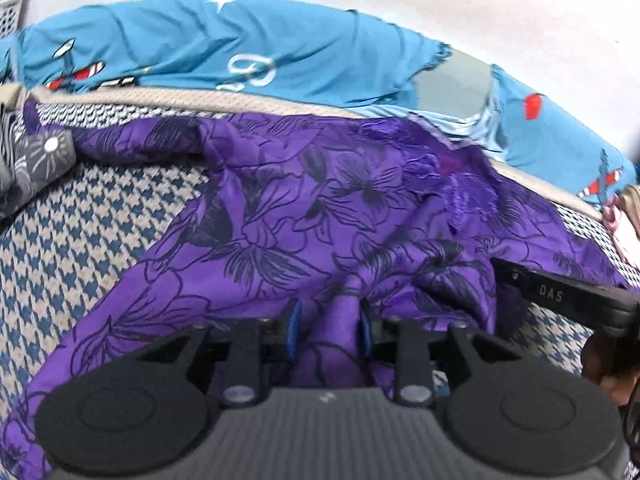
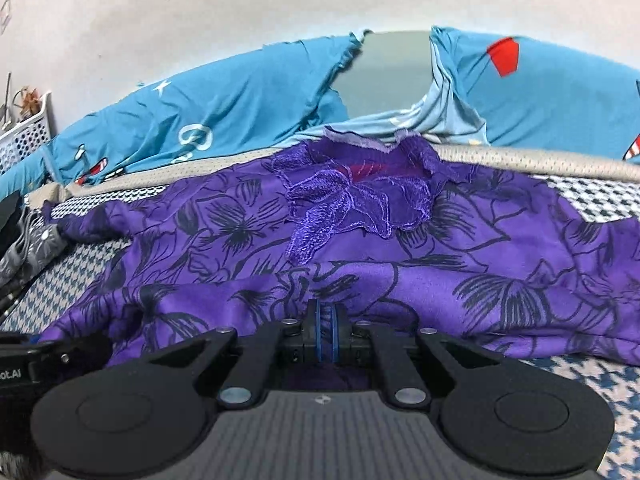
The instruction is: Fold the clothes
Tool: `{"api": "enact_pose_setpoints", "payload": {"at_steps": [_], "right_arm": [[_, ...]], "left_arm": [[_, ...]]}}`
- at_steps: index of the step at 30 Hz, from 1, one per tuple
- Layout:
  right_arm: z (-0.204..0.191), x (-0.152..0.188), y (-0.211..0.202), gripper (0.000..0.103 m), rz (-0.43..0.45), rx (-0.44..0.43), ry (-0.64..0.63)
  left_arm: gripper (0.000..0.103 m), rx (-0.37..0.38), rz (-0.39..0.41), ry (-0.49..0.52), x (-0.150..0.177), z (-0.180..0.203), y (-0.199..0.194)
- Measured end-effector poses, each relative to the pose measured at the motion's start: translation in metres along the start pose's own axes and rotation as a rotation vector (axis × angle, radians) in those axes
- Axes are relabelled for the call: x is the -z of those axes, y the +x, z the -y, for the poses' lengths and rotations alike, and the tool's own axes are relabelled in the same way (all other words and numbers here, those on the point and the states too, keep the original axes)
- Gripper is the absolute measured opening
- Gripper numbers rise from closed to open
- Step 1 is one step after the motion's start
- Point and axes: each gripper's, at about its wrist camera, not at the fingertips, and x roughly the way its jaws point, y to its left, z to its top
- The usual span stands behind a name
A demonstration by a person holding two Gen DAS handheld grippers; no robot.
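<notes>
The left gripper [image 1: 328, 330] hangs low over the bed with its blue-edged pads standing a little apart. A ridge of the purple floral garment [image 1: 320, 208] rises between them, but the pads do not seem to press on it; the cloth looks loose in the gap. The right gripper [image 2: 327, 330] is different: its two pads are drawn tight together, with only a thin line between them, and the near edge of the same purple garment [image 2: 360, 248] is pinched there, the fabric bunching up just ahead of the fingertips.

From the left wrist view, the black body of the other gripper comes in at the right edge, lying over the purple cloth.

The garment is spread across a mattress cover [image 1: 80, 240] in a blue and cream houndstooth pattern, rumpled and folded over on itself near the grippers. Its neckline, with a raised embroidered purple flower [image 2: 352, 204], lies at the far side, close to the beige mesh border [image 2: 520, 158] of the mattress.

Beyond that border, a blue printed sheet [image 1: 200, 44] is heaped along the white wall [image 2: 200, 8]. To the far left sits a white plastic basket [image 2: 28, 136], and a grey patterned cloth [image 1: 36, 160] lies beside the purple sleeve.
</notes>
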Motion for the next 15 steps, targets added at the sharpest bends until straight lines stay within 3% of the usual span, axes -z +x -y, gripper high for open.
{"api": "enact_pose_setpoints", "payload": {"at_steps": [8, 15], "right_arm": [[0.004, -0.009, 0.012, 0.007, 0.009, -0.005, 0.023], [-0.001, -0.011, -0.025, 0.013, 0.014, -0.083, -0.008]], "left_arm": [[0.034, -0.037, -0.035, -0.082, -0.003, -0.013, 0.02], [0.035, -0.024, -0.044, -0.106, -0.004, -0.019, 0.024]]}}
